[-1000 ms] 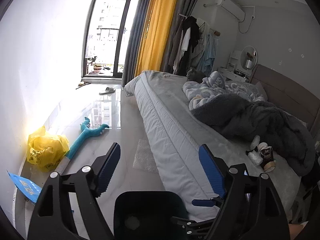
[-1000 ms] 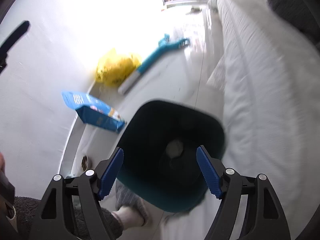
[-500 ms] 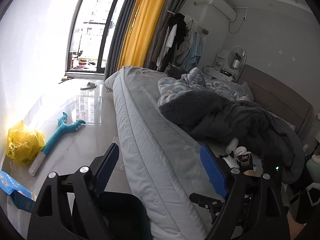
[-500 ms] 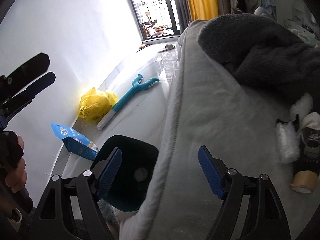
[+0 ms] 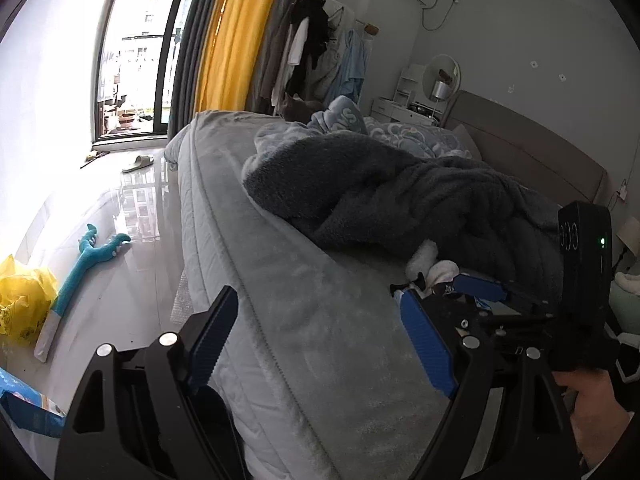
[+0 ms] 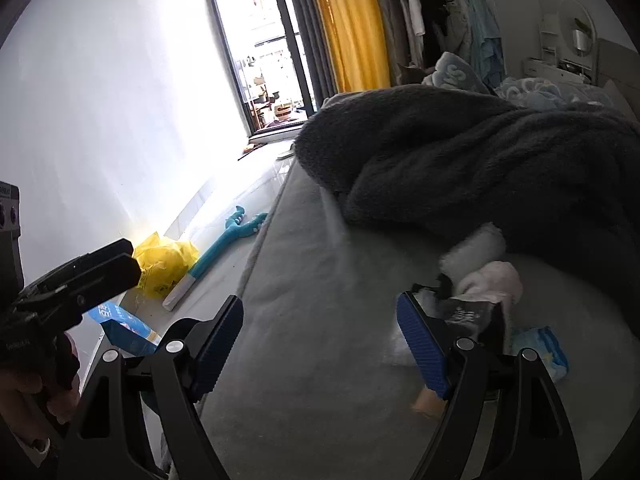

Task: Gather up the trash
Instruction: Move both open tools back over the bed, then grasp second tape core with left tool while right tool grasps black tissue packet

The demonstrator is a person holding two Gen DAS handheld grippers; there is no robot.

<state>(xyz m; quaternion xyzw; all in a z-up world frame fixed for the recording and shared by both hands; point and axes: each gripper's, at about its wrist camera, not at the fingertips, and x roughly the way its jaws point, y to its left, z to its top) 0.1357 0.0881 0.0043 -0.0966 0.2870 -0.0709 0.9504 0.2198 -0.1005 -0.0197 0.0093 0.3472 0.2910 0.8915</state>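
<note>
Two grippers, left (image 5: pixel 322 338) and right (image 6: pixel 320 344), gape empty over the grey bed (image 6: pixel 320 280); only the right view shows a blue packet (image 6: pixel 544 346) beside crumpled trash (image 6: pixel 490 280).

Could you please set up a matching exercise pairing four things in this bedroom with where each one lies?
Things:
1. dark blanket
2. yellow bag
3. white tissue
4. slipper

Places:
A. on the floor near the window
B. on the floor against the white wall
C. heaped on the bed
D. on the bed, at the blanket's edge near the right gripper

Pairs: 1-C, 2-B, 3-D, 4-A
</note>
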